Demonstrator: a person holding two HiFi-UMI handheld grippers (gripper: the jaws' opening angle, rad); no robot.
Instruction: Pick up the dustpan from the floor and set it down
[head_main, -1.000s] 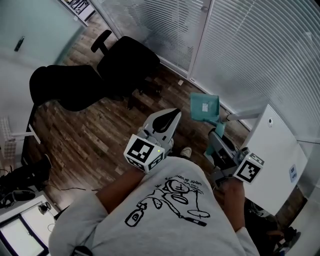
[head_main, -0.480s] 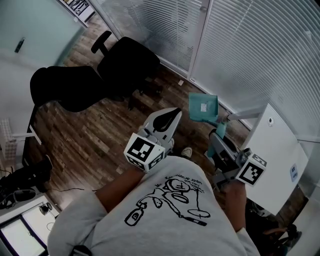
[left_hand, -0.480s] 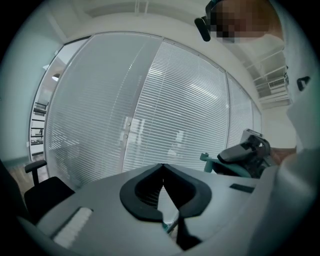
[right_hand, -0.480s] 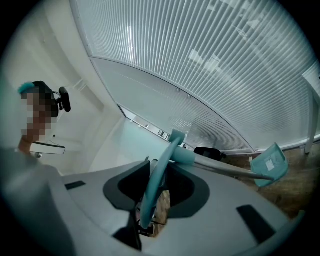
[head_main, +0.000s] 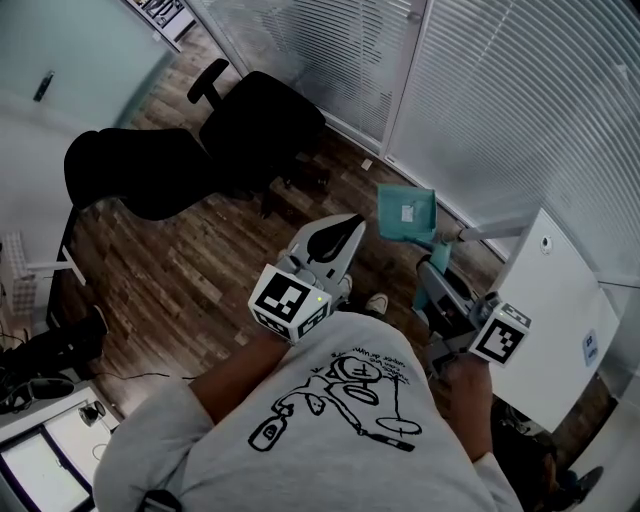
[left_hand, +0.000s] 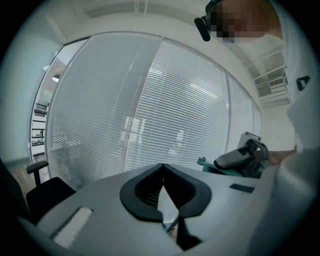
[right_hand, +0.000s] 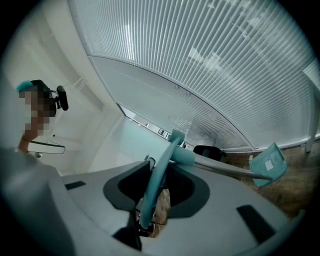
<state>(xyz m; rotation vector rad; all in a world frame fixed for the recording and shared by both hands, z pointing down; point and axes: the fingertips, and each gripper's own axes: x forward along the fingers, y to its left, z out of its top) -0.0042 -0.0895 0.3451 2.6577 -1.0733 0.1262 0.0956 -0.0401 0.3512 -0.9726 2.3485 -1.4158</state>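
The teal dustpan (head_main: 407, 213) hangs above the wooden floor on a long grey pole (head_main: 470, 234). My right gripper (head_main: 438, 262) is shut on the pole's teal handle grip (right_hand: 150, 200), which runs upright between its jaws in the right gripper view (right_hand: 160, 169). In that view the pole (right_hand: 220, 167) reaches out to the right and ends in the pan (right_hand: 268, 165). My left gripper (head_main: 350, 226) is held level beside it. Its jaws (left_hand: 162, 167) meet at the tips with nothing between them. It is apart from the dustpan.
Two black office chairs (head_main: 262, 128) (head_main: 140, 175) stand to the left on the wood floor (head_main: 170, 280). A glass wall with blinds (head_main: 480, 100) runs behind the dustpan. A white cabinet (head_main: 555, 320) is close on the right. A shoe (head_main: 374, 302) shows below the grippers.
The right gripper and the dustpan have only swayed slightly. The grip is the same and the left gripper has stayed put.
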